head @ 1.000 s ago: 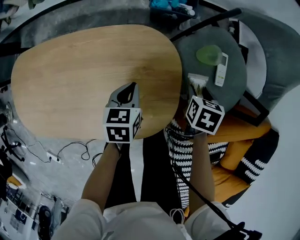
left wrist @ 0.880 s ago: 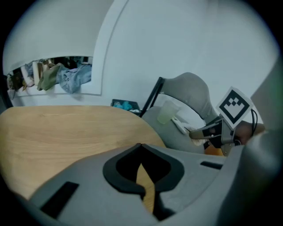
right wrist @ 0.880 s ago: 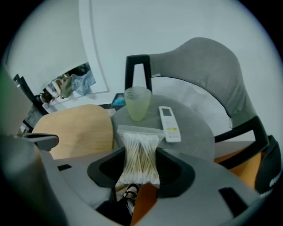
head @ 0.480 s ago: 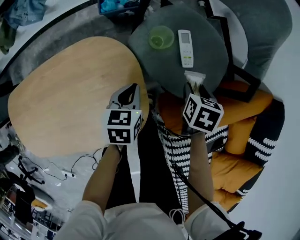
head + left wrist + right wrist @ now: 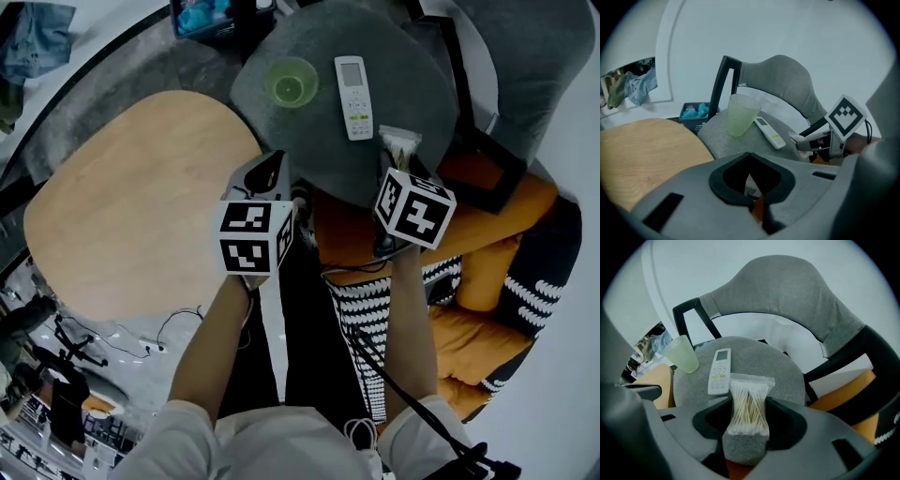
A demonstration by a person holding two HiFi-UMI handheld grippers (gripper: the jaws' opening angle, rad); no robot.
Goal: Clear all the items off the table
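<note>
**Q:** Right side, what's in it?
**A:** My right fingers (image 5: 748,420) are clamped on a bag of cotton swabs (image 5: 749,401). They stand fairly wide because the bag is fat. I grip it low, so most of the bag sticks out ahead and can land first.

**Q:** Where's the bag?
**A:** Over the near edge of the grey chair seat (image 5: 412,89), not over the tabletop. I can't tell if it touches the seat yet. The remote (image 5: 353,84) lies just beyond the bag's tip. The green cup (image 5: 291,82) stands further ahead and to the left. Both are on the seat, so I judge that's the drop spot, and I'm aiming short of the remote.

**Q:** Left?
**A:** My left fingers (image 5: 751,185) are pressed together with nothing between them. They hang beside the right ones, near the tabletop's edge, idle.

**Q:** Tabletop?
**A:** The tabletop (image 5: 131,206) is left of my left fingers, bare wood as far as I can see. The bag looks like the last item.

**Q:** Risk?
**A:** The bag is light and slippery, and if I let go too near the rim it could slide off.
</note>
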